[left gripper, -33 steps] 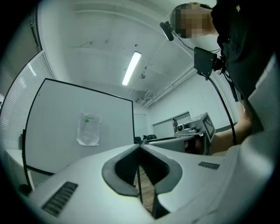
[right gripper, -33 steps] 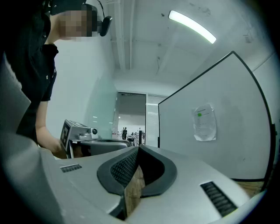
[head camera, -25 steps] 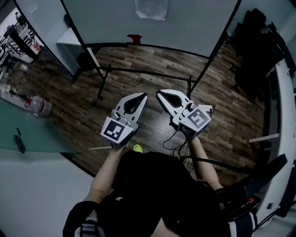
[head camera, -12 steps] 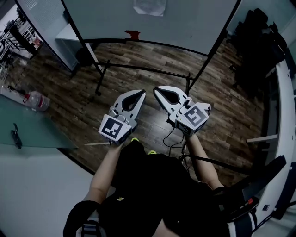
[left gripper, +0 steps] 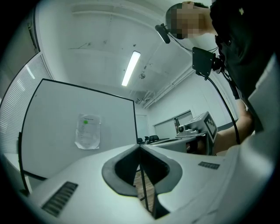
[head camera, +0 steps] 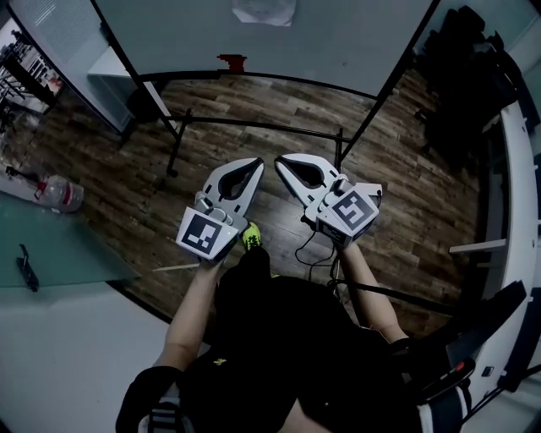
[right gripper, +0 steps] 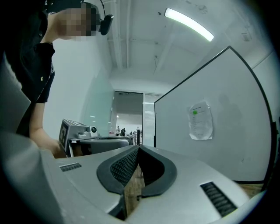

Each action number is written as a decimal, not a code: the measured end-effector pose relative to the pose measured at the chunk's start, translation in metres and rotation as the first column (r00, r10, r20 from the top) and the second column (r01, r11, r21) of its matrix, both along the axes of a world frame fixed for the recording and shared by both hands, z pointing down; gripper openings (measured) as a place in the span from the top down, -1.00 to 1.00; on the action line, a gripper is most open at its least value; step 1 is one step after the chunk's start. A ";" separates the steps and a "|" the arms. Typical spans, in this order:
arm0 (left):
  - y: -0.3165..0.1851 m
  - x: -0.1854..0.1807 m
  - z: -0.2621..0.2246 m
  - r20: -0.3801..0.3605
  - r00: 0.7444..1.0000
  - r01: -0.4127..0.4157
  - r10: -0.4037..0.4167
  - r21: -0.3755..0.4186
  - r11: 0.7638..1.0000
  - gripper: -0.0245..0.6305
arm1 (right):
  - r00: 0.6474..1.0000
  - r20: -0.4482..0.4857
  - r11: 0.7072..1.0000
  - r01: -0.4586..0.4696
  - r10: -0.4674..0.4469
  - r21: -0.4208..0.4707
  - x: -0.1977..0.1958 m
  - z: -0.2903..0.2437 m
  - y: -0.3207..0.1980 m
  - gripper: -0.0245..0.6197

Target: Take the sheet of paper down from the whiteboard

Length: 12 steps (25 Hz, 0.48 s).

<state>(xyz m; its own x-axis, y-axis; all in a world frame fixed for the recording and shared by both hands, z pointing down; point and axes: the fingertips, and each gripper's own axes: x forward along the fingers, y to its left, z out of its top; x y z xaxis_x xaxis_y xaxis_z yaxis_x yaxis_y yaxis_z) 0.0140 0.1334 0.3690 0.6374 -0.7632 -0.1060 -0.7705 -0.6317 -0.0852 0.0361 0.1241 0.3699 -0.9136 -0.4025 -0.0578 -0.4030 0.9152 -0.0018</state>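
Note:
A crumpled white sheet of paper (head camera: 265,11) with a green dot hangs on the whiteboard (head camera: 338,42) ahead of me; it also shows as the paper (left gripper: 88,131) in the left gripper view and the paper (right gripper: 201,121) in the right gripper view. My left gripper (head camera: 255,163) and right gripper (head camera: 281,161) are held side by side at waist height, well short of the board. Both have their jaws shut with nothing between them. The left gripper (left gripper: 140,147) and the right gripper (right gripper: 138,148) each point roughly level toward the board.
The whiteboard stands on a black wheeled frame (head camera: 254,127) over a wooden floor. A red object (head camera: 230,62) sits at the board's lower edge. A glass table (head camera: 51,228) with a plastic bottle (head camera: 61,193) is at my left. A white counter (head camera: 511,220) and dark chairs (head camera: 473,76) are at the right.
Both grippers and I have moved a little closer to the whiteboard; the board and paper have slid up in the head view. The jaws have stayed shut.

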 end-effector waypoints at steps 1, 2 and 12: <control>-0.006 -0.001 0.000 0.002 1.000 -0.002 0.002 0.005 1.000 0.88 | 1.000 -0.003 1.000 -0.003 0.003 -0.001 -0.001 0.001 -0.005 0.90; -0.011 -0.003 0.001 0.008 1.000 -0.003 0.003 0.007 1.000 0.88 | 1.000 -0.003 1.000 -0.007 0.007 -0.003 -0.002 0.001 -0.011 0.90; -0.078 -0.020 -0.002 -0.003 0.999 -0.043 0.043 -0.011 0.999 0.88 | 0.999 -0.016 0.999 -0.052 0.052 0.003 -0.023 -0.007 -0.076 0.90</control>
